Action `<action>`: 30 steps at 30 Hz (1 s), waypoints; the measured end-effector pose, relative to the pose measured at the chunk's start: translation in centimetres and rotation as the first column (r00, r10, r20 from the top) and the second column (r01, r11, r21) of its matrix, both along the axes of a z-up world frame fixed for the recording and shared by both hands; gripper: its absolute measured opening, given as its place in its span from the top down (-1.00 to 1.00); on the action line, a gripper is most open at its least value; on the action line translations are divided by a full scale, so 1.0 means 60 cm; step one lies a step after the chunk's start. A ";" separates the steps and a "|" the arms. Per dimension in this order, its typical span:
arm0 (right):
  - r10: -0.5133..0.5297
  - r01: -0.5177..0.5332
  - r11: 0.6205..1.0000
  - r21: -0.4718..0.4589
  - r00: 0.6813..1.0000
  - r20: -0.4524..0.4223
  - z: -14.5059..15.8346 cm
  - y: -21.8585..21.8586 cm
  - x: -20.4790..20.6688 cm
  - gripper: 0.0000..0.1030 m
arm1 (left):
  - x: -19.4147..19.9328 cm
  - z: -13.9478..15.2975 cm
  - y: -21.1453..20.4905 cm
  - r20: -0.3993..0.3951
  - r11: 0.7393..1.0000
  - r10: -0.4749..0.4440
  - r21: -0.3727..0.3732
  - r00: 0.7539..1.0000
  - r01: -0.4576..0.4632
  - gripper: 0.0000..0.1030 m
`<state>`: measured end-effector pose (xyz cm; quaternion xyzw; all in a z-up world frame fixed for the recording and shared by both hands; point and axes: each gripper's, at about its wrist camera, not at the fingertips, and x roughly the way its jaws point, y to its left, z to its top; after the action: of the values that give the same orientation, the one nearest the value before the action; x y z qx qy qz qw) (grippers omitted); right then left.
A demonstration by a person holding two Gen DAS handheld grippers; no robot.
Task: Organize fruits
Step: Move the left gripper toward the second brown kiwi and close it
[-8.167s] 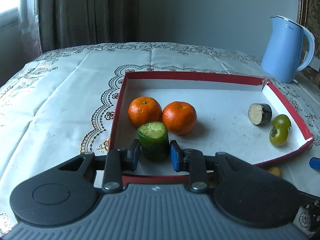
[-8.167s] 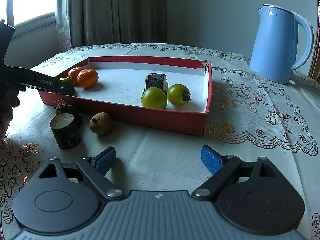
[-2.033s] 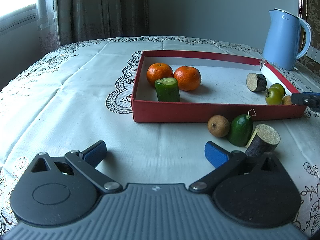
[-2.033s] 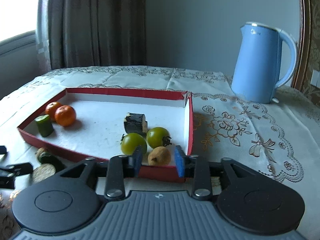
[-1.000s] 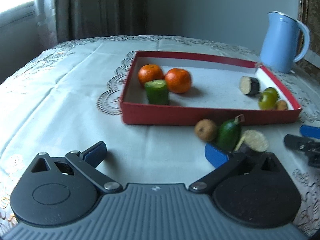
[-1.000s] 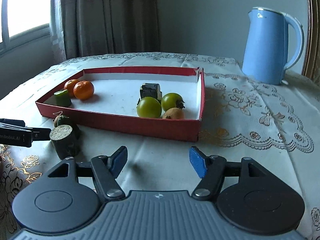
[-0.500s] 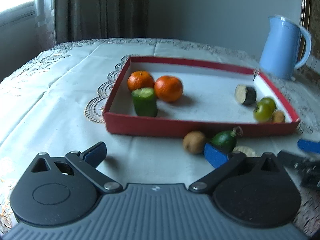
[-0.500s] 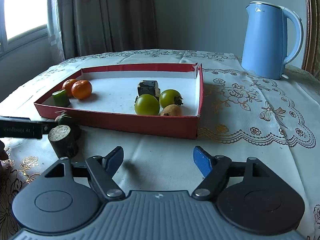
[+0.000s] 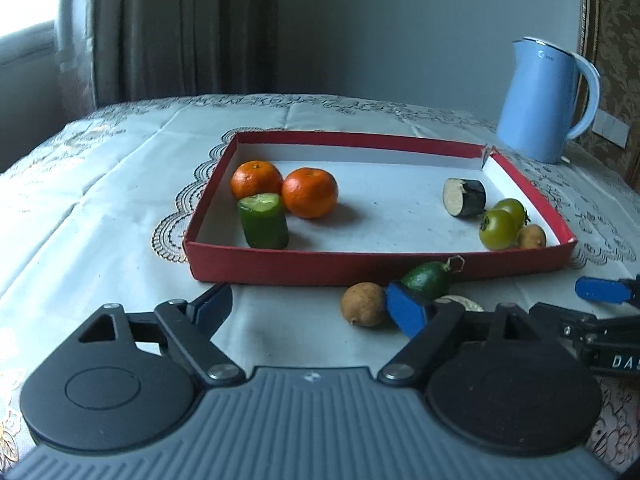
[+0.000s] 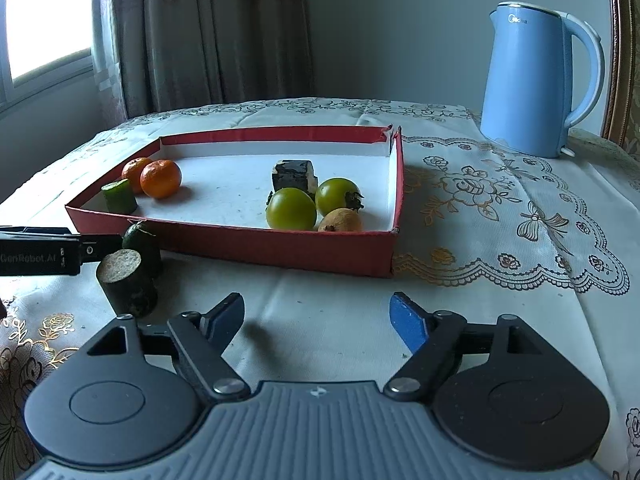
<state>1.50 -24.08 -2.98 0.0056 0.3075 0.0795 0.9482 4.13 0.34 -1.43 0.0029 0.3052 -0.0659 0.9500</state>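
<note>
A red tray [image 9: 280, 266] [image 10: 240, 240] holds two oranges [image 9: 308, 192] [image 10: 160, 178], a cucumber piece [image 9: 263, 220] [image 10: 119, 196], an eggplant piece [image 9: 464, 197] [image 10: 293, 175], two green tomatoes [image 9: 497, 229] [image 10: 291, 208] and a brown fruit [image 9: 531, 236] [image 10: 340, 220]. In front of the tray lie a second brown fruit [image 9: 363, 309], a small green avocado [image 9: 426, 279] [image 10: 138, 236] and a dark cut cylinder [image 10: 126, 282]. My left gripper [image 9: 310, 306] is open and empty, its right finger just beside the brown fruit. My right gripper [image 10: 318, 316] is open and empty over the cloth.
A blue kettle [image 9: 546, 98] [image 10: 540, 80] stands at the back right on the lace tablecloth [image 10: 500, 208]. Curtains and a window are behind the table. The right gripper's fingers [image 9: 598, 290] show at the left wrist view's right edge.
My left gripper has moved forward and right toward the loose fruits in front of the tray. My right gripper has let go of the brown fruit in the tray and pulled back, open.
</note>
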 end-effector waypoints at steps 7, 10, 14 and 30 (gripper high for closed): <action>-0.002 0.002 1.000 0.000 1.000 0.000 0.000 -0.001 0.000 -0.56 | -0.003 -0.002 0.011 -0.039 0.999 -0.046 0.024 0.998 0.047 -0.60; 0.002 -0.002 1.000 -0.003 1.000 -0.002 0.000 -0.001 0.000 -0.58 | 0.002 -0.010 0.020 -0.056 0.999 -0.037 0.013 0.998 0.038 -0.56; 0.002 -0.002 1.000 -0.003 1.000 -0.002 0.000 0.000 0.001 -0.59 | 0.009 -0.012 0.007 -0.056 0.998 -0.052 0.017 0.997 0.053 -0.56; 0.003 -0.003 1.000 -0.004 1.000 -0.004 -0.001 0.001 0.001 -0.62 | 0.003 -0.009 -0.033 -0.023 0.985 -0.172 0.002 0.985 0.172 0.41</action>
<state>1.56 -24.03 -3.06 0.0032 0.3094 0.0801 0.9475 4.33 -1.64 -1.95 0.0303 0.3149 -0.1468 0.9372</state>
